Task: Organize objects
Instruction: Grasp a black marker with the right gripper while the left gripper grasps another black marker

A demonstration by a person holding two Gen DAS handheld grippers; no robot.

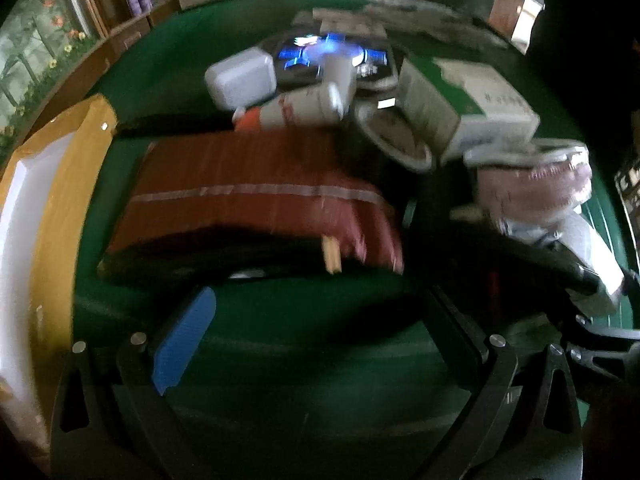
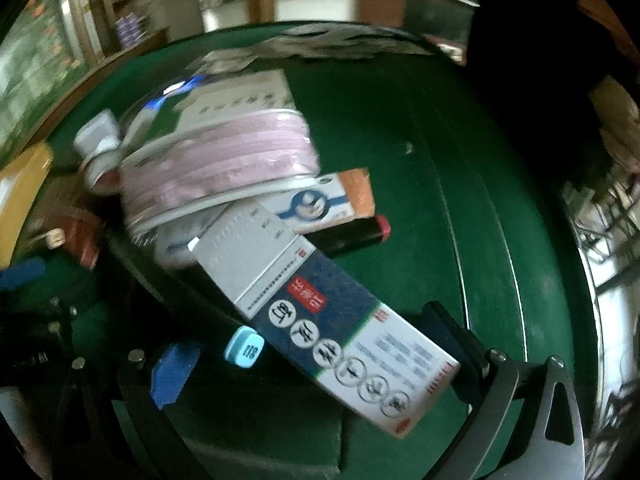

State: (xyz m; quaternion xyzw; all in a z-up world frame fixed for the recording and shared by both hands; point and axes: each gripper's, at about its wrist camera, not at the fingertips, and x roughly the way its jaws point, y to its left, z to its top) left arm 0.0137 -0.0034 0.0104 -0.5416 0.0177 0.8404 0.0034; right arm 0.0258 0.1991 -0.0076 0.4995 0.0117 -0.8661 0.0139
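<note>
A pile of objects lies on a green table [image 1: 280, 344]. In the left wrist view I see a red pouch [image 1: 248, 196], a white case [image 1: 240, 78], a white tube [image 1: 304, 106], a green-and-white box [image 1: 464, 108] and a pink ribbon spool [image 1: 536, 184]. My left gripper [image 1: 316, 340] is open and empty just short of the red pouch. In the right wrist view the pink spool [image 2: 216, 168] rests on a long blue-and-white box [image 2: 320, 312] that lies between the open jaws of my right gripper [image 2: 316, 360]. A small box with an orange end [image 2: 324, 202] and a black tube [image 2: 352, 234] lie beside it.
A yellow-rimmed white tray [image 1: 44, 208] stands at the left edge of the table. A small light-blue tile [image 2: 244, 348] lies near the right gripper's blue pad [image 2: 172, 368]. A shiny round dish [image 1: 332, 60] sits at the back. Bare green cloth [image 2: 400, 120] lies to the right.
</note>
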